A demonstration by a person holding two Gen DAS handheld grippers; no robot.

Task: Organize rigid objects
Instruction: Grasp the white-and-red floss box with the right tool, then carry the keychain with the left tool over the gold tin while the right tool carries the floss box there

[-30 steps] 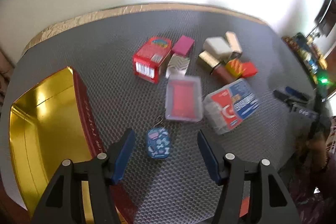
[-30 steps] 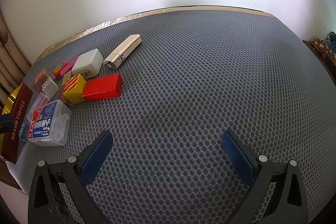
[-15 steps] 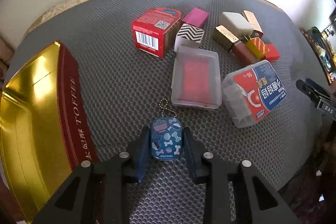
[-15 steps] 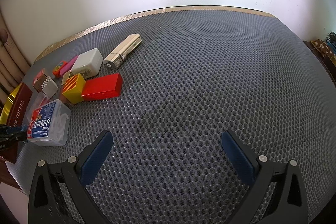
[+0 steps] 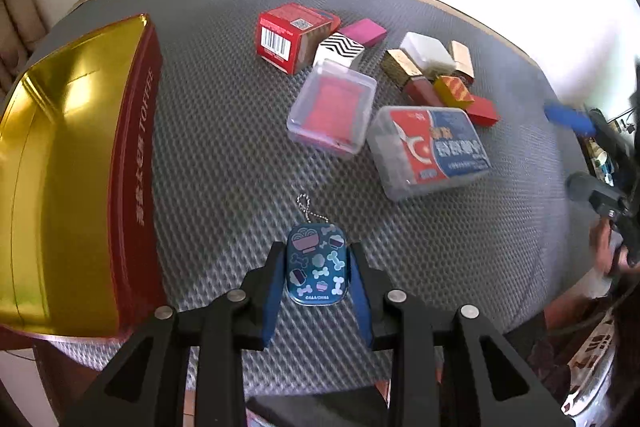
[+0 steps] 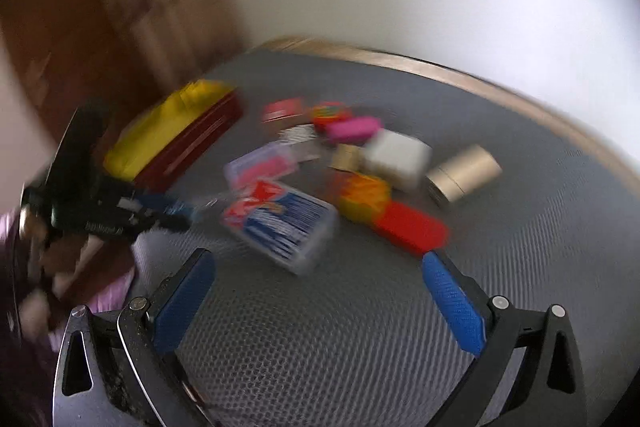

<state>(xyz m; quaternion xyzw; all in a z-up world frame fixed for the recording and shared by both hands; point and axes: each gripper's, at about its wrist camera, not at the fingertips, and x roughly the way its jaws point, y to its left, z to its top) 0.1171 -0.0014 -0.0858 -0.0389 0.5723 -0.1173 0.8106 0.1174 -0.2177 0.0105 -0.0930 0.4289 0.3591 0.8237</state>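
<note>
Left wrist view is showing the left tool (image 5: 316,267) gripping a small blue tin (image 5: 317,270) just beside the gold tray (image 5: 60,155), its blue pads pressing both sides. Right tool (image 6: 320,291) is hanging wide open, holding nothing, near the clear box (image 6: 280,223).

A small tin (image 5: 317,264) is teal-blue, printed with pink and white bowls and bones. At the left of the frame, the big tin (image 5: 72,163) is gold inside and dark red outside. The mat (image 5: 224,131) is grey honeycomb. One box (image 5: 294,35) is red with a barcode; another (image 5: 344,47) has black-and-white zigzags; a case (image 5: 430,149) is red and blue.
</note>
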